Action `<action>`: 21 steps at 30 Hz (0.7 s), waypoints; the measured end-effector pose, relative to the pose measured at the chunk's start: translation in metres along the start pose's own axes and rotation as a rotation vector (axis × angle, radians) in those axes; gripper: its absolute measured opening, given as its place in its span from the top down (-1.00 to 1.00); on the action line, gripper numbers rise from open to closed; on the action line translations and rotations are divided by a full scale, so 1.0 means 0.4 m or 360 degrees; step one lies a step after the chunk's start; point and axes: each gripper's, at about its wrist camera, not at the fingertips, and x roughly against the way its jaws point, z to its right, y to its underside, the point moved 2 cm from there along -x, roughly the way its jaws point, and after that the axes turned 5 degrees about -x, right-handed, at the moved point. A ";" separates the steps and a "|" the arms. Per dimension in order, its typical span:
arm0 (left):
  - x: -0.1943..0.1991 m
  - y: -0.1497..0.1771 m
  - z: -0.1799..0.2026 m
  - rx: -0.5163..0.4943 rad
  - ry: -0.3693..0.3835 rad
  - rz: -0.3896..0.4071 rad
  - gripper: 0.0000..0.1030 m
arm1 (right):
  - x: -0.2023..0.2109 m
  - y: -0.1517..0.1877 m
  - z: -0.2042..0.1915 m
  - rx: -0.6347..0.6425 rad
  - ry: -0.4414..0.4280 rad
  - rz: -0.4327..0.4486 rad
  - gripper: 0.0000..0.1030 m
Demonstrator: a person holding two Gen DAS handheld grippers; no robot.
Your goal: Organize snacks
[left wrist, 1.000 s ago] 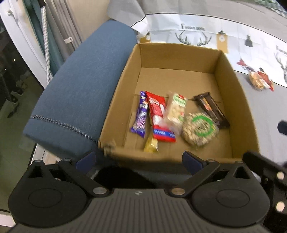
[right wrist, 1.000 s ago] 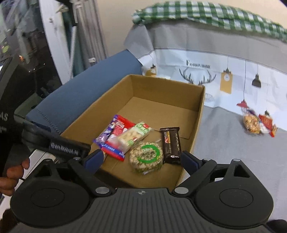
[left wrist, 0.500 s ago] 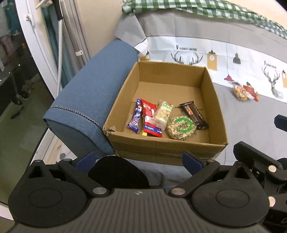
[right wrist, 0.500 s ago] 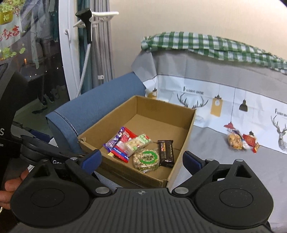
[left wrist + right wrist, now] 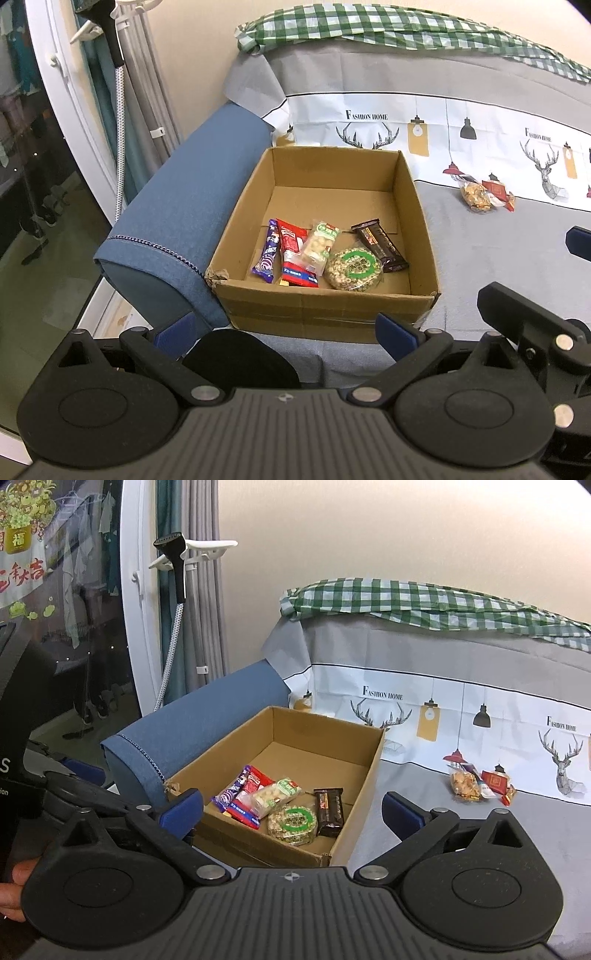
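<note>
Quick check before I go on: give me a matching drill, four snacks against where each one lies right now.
Snacks:
1. purple wrapper bar
2. dark brown chocolate bar
3. round green-label nut cake
4. loose snack packets

Places:
A. outside the cardboard box, on the grey sofa cover
B. in the box, far left of the row
C. in the box, far right of the row
D. in the box, by the near wall, beside the chocolate bar

Pairs: 1-B, 2-C, 3-D, 4-A
</note>
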 end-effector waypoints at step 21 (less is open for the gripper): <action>-0.010 0.005 -0.002 -0.0016 0.0002 -0.0027 -0.99 | -0.002 0.009 -0.002 -0.0035 -0.0013 -0.0017 -0.99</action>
